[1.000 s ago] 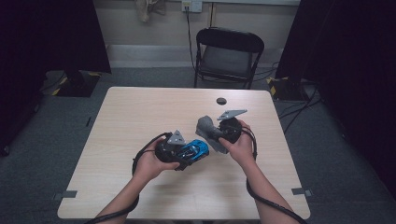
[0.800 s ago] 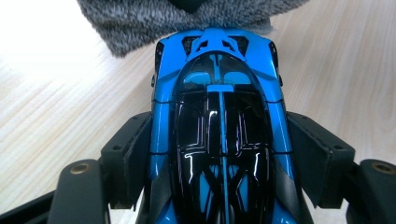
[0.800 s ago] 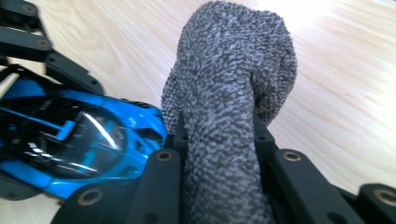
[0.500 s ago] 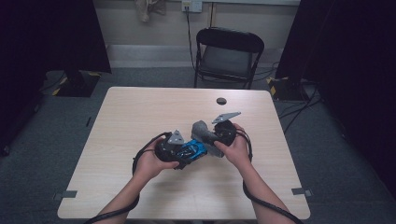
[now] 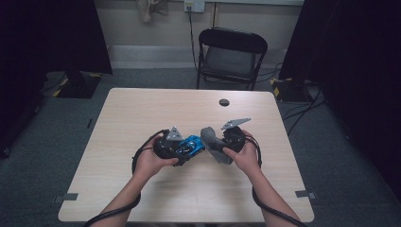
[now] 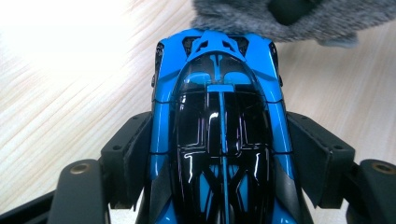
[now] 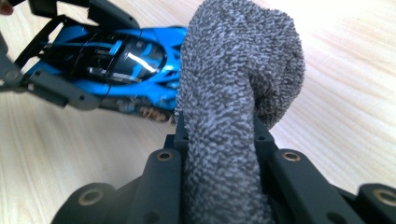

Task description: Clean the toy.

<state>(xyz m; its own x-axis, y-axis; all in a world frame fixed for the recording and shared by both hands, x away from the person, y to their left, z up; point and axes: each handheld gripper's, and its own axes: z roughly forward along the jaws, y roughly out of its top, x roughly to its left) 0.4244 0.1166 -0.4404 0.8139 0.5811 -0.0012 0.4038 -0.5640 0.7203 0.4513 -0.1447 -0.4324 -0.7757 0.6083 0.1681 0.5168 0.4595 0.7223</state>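
So my left gripper point(image 6: 219, 154) is clamping a blue toy car point(image 6: 218, 116) by its flanks, jaws pressing in on both sides, and the nose is pointing away from me toward the cloth. My right gripper point(image 7: 219, 140) is pinching a folded grey cloth point(image 7: 238, 84) tight between its jaws, the wad bulging out past the tips. The cloth is sitting right up against the far end of the car, touching it as far as I'm seeing in both gripper views. From the high view the two grippers are meeting near the middle of the wooden table point(image 5: 142, 113), car just above the top. Further back there's a small dark round thing point(image 5: 224, 102) lying on the table, and a black folding chair point(image 5: 231, 52) standing behind the far edge.
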